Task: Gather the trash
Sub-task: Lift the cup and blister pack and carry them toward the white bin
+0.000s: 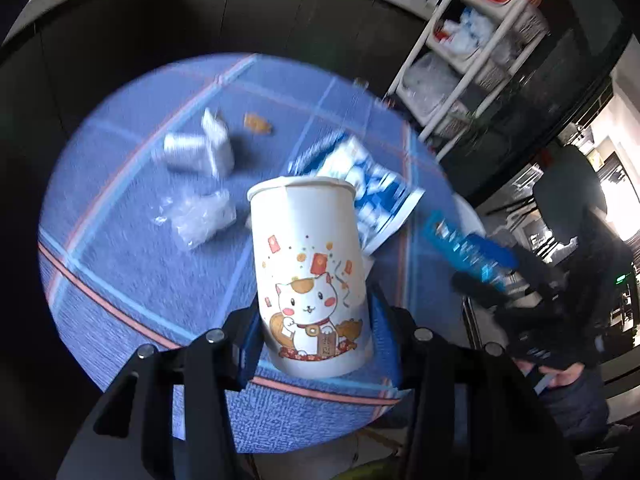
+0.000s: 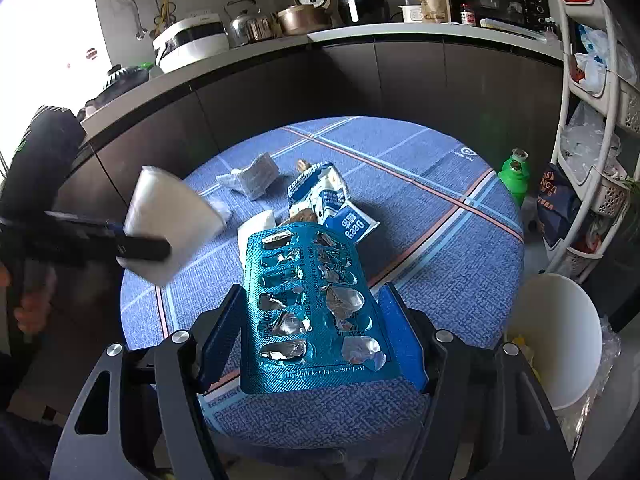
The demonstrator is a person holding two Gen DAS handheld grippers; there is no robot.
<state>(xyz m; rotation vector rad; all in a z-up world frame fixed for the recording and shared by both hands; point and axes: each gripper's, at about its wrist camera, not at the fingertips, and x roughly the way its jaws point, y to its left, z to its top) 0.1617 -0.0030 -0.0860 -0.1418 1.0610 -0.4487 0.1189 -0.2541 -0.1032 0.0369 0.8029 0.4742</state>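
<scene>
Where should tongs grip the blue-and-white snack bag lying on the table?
On the snack bag, take the flat printed end nearest the camera, coming from above with one finger on each side. It lies crumpled and flat on the tablecloth, and that end is free, while folded wrappers crowd the left side. This is a judgement.

Round blue-checked table (image 2: 440,208); on it blue-white wrapper (image 2: 332,204), crumpled plastic (image 2: 252,178).

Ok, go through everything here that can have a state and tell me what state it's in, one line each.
left gripper: shut on the paper cup.
paper cup: upright, slightly tilted, held off the table.
right gripper: shut on the blister pack.
blister pack: foil torn open, pockets emptied, held.
snack bag: torn open, crumpled, lying on the table.
white bin: open, beside the table.
</scene>
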